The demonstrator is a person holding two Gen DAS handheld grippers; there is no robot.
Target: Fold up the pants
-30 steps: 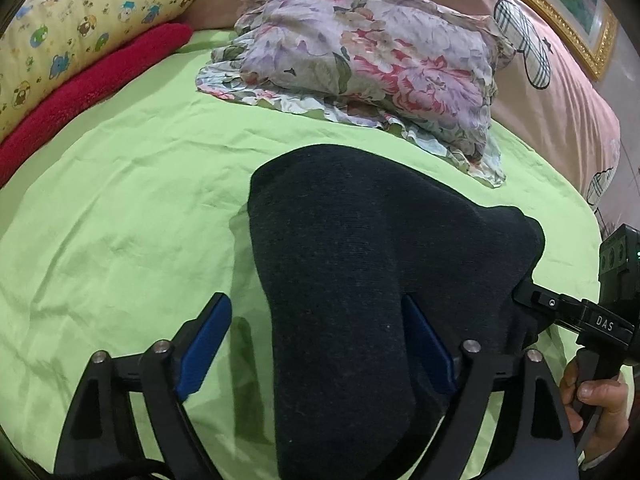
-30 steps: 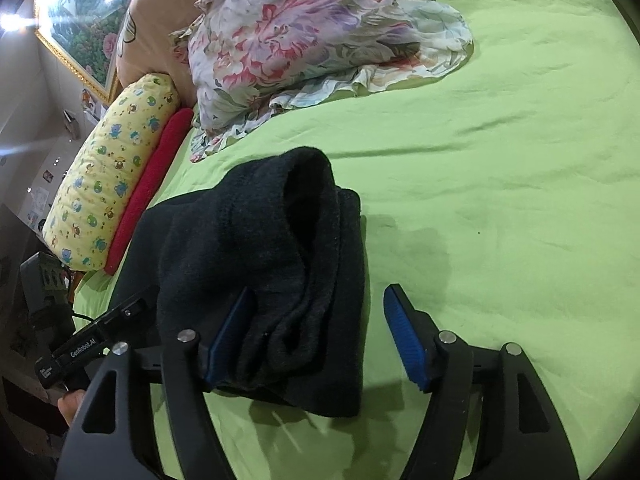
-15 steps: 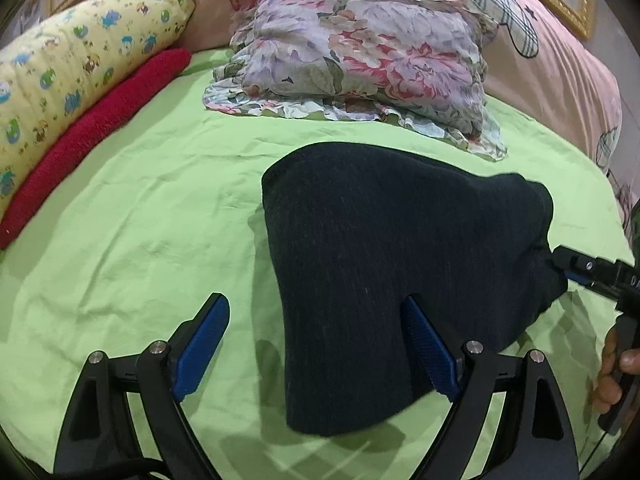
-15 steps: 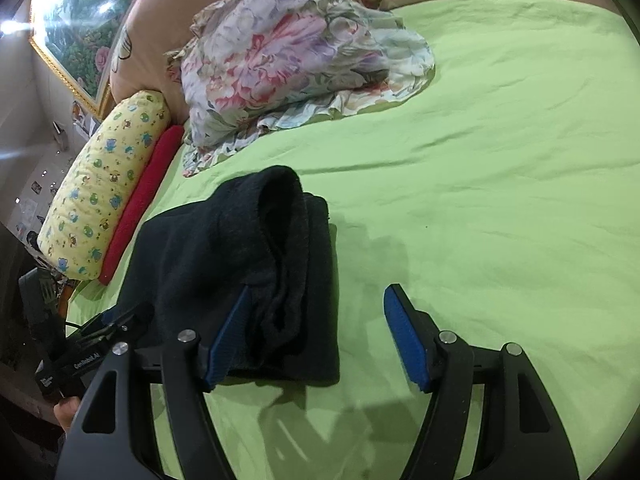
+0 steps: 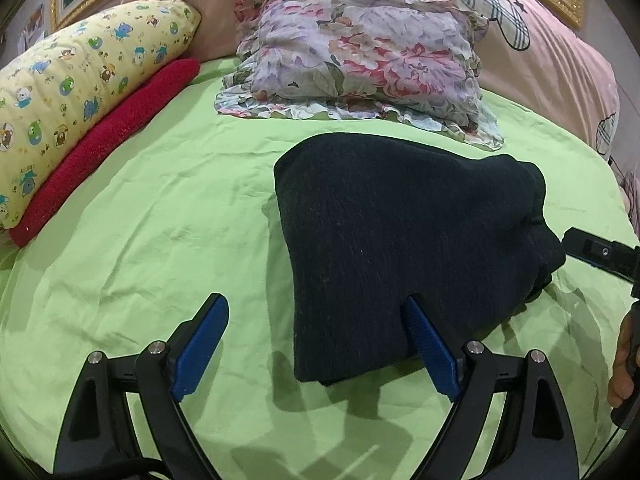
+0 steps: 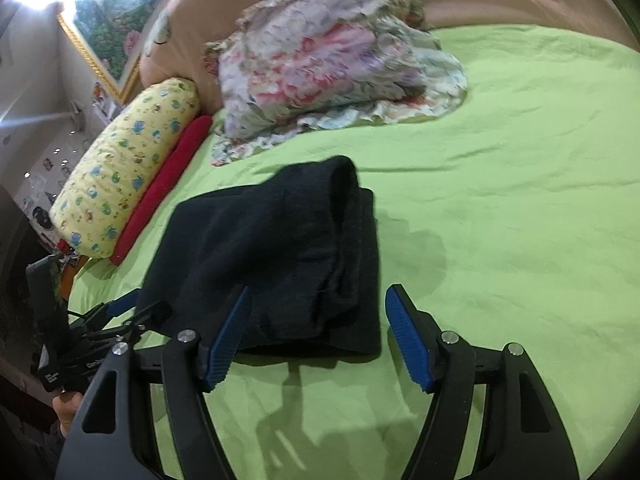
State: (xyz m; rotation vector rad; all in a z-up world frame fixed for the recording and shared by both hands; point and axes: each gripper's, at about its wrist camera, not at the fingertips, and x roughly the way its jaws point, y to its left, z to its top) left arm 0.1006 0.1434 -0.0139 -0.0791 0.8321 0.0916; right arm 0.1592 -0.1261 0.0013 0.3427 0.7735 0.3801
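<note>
The dark navy pants (image 5: 400, 236) lie folded into a thick bundle on the green bedsheet (image 5: 160, 240). My left gripper (image 5: 316, 344) is open and empty, just in front of the bundle's near edge, its right finger beside the fabric. In the right wrist view the pants (image 6: 280, 248) lie ahead and to the left, with stacked folded edges facing me. My right gripper (image 6: 316, 336) is open and empty, just short of the bundle's near edge. The left gripper (image 6: 120, 312) shows at the far left of this view, and the right gripper's body (image 5: 600, 252) at the right edge of the left view.
A floral pillow (image 5: 360, 64) lies beyond the pants. A yellow patterned bolster (image 5: 80, 88) and a red rolled towel (image 5: 108, 140) lie along the left side. A pink headboard cover (image 5: 540, 40) stands behind. Green sheet (image 6: 500, 200) stretches to the right.
Both grippers have drawn back from the pants, which now lie flat on the sheet. The left gripper no longer straddles the fabric; the bundle sits farther ahead in both views.
</note>
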